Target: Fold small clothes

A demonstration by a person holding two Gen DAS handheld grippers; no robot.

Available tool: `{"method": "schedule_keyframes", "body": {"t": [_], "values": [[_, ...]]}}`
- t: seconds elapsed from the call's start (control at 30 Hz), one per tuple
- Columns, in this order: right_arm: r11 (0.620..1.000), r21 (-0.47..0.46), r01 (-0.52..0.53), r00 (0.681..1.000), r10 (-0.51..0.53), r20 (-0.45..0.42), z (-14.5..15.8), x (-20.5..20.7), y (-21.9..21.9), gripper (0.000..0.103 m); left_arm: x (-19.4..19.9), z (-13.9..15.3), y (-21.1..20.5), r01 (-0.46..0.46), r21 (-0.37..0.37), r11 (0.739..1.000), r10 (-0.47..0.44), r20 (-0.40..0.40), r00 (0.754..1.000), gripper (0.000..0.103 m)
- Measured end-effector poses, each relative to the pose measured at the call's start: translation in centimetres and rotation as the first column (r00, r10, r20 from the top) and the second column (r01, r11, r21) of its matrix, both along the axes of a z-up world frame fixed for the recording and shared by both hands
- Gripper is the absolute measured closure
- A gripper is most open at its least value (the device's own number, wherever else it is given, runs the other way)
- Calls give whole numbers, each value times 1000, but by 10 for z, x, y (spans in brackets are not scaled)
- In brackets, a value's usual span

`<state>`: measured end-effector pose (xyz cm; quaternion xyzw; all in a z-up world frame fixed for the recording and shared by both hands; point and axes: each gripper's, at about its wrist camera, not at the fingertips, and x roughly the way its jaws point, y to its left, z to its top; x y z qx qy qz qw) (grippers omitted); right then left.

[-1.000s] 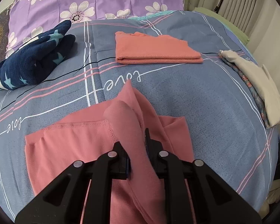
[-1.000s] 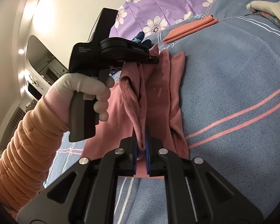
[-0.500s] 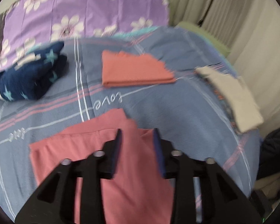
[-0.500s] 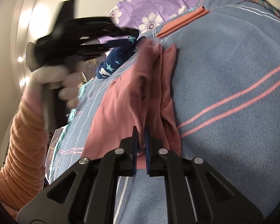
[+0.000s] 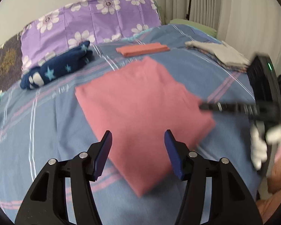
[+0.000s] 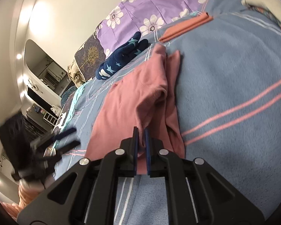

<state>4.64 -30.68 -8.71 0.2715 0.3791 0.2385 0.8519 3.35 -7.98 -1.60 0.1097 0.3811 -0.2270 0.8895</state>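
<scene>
Pink garment (image 5: 144, 112) folded on bedspread (image 5: 46, 131), its lettering blurred, perhaps "love", left gripper (image 5: 137, 146) jaws wide, empty, right gripper (image 6: 141, 138) jaws pinching garment's edge.

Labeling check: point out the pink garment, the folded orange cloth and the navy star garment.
pink garment (image 5: 140, 101): left wrist view, middle of its flat top layer.
folded orange cloth (image 5: 142, 49): left wrist view, centre of its top face.
navy star garment (image 6: 121, 58): right wrist view, mid-body near the stars.
</scene>
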Motion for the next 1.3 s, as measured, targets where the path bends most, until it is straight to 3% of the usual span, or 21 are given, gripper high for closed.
{"method": "schedule_keyframes", "body": {"t": [0.23,0.43,0.53,0.57,0.63,0.7,0.87,0.9,1.0,1.2,1.3], "values": [[999,-23,24,998,-22,63,26,-5,-1,99,-26,-23,-1,47,-51,998,-50,-55,997,44],[999,-32,26,998,-25,50,25,-7,-3,96,-25,-42,-10,-6,109,994,7,-10,1000,44],[999,-40,27,1000,-27,0,13,-7,-6,95,-29,-46,-10,-3,133,991,4,-3,1000,44],[999,-42,27,1000,-27,-10,10,-7,-6,94,-29,-46,-8,-12,136,991,13,-3,1000,44],[999,-46,24,999,-26,-45,1,-7,-9,80,-29,-46,-1,-38,134,990,39,-5,999,44],[999,-51,14,997,-18,-78,-8,-7,-8,72,-28,-46,5,-60,117,991,62,-15,998,44],[996,-85,-9,995,1,-95,-16,-3,-1,71,-23,-47,12,-114,109,988,116,-17,993,44],[995,-98,-13,996,4,-89,-16,-2,1,71,-23,-47,12,-118,107,987,120,-17,993,44],[987,-160,-21,998,11,-63,-11,1,8,100,-22,-46,12,-130,104,986,132,-7,991,44],[985,-169,33,998,-22,64,28,-24,1,101,-23,-46,19,-152,116,981,154,-6,988,44],[977,-213,14,1000,-9,25,19,-18,1,101,-25,-46,20,-146,114,983,148,-9,989,45]]}}
